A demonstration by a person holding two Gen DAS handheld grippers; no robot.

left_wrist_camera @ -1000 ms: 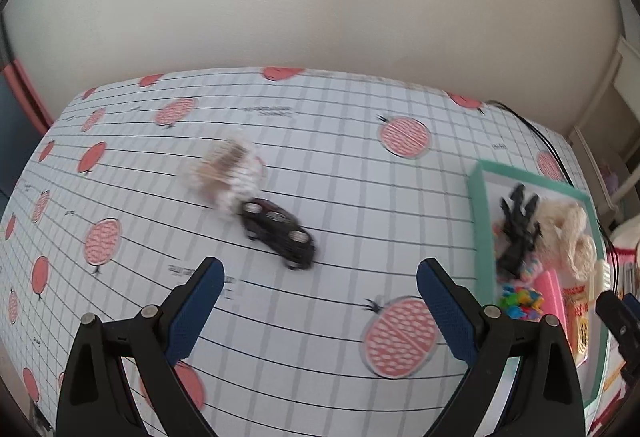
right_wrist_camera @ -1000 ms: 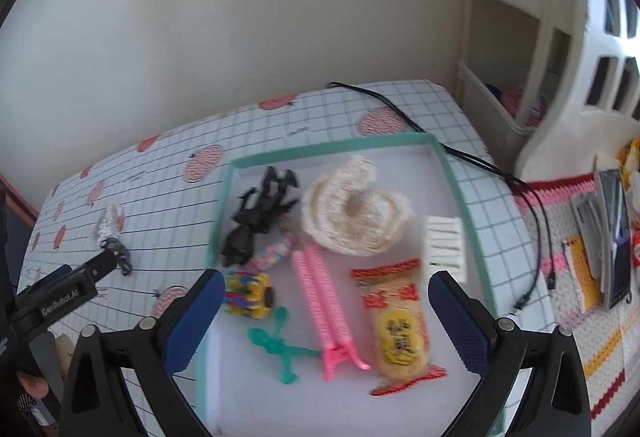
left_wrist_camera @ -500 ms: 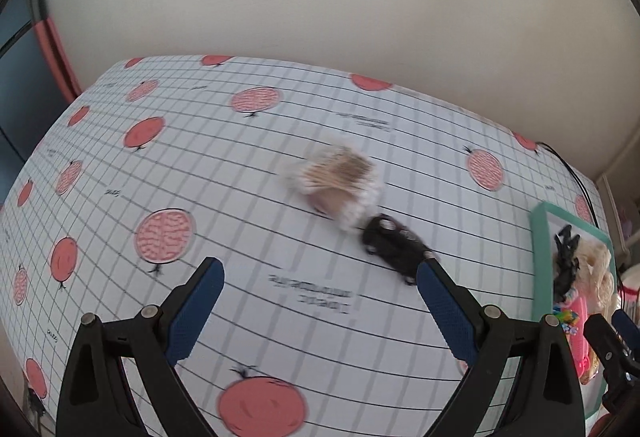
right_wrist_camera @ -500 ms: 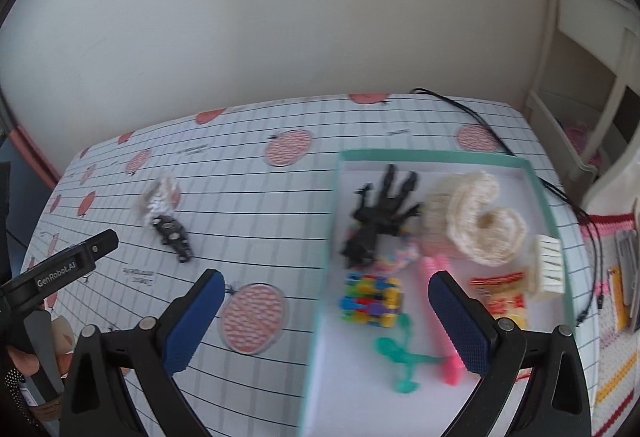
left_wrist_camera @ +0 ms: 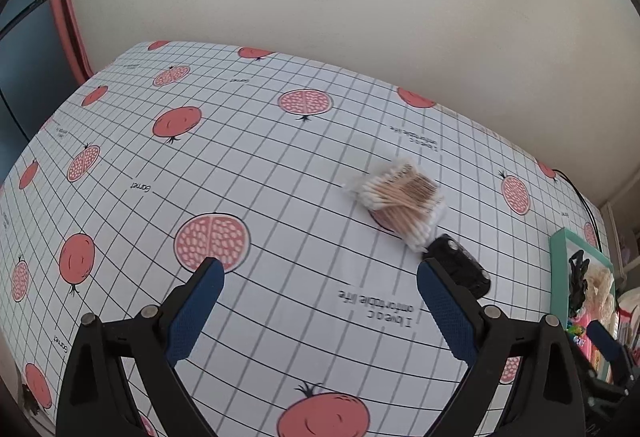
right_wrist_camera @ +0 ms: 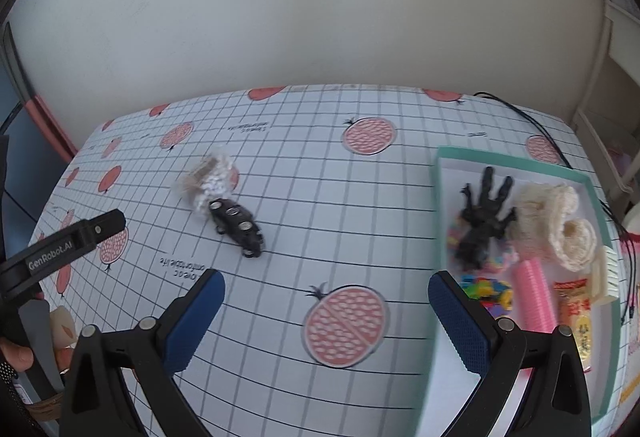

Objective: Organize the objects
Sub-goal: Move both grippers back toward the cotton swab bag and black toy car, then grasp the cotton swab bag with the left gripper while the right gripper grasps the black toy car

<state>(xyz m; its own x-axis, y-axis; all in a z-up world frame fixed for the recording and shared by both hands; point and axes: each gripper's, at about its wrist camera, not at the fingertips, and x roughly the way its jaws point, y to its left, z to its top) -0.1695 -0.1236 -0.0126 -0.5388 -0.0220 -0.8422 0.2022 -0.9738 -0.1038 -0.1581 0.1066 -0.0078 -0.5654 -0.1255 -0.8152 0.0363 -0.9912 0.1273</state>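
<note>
A table covered by a white grid-patterned cloth [left_wrist_camera: 280,165] printed with red pomegranates is seen from two handheld grippers, against a plain pale wall. The left gripper [left_wrist_camera: 320,301] is held above the cloth with its blue-padded jaws wide apart and nothing between them. A clear packet of cotton swabs [left_wrist_camera: 404,199] with wooden sticks is seen lying on the cloth ahead of it and to the right, and a small black toy car [left_wrist_camera: 460,269] is found touching the packet's near end, partly hidden behind the right finger. The right gripper [right_wrist_camera: 326,311] is likewise held above the cloth with its jaws spread and empty. In its view the toy car [right_wrist_camera: 238,225] and the swab packet [right_wrist_camera: 210,181] are seen well to the left, and a shallow tray with a teal rim [right_wrist_camera: 508,159] is placed at the right. Inside the tray a black toy hand [right_wrist_camera: 482,217], cream knitted items [right_wrist_camera: 560,225], a pink ridged piece [right_wrist_camera: 534,293], a multicoloured toy [right_wrist_camera: 490,289] and a red-and-yellow snack packet [right_wrist_camera: 576,309] are gathered.
</note>
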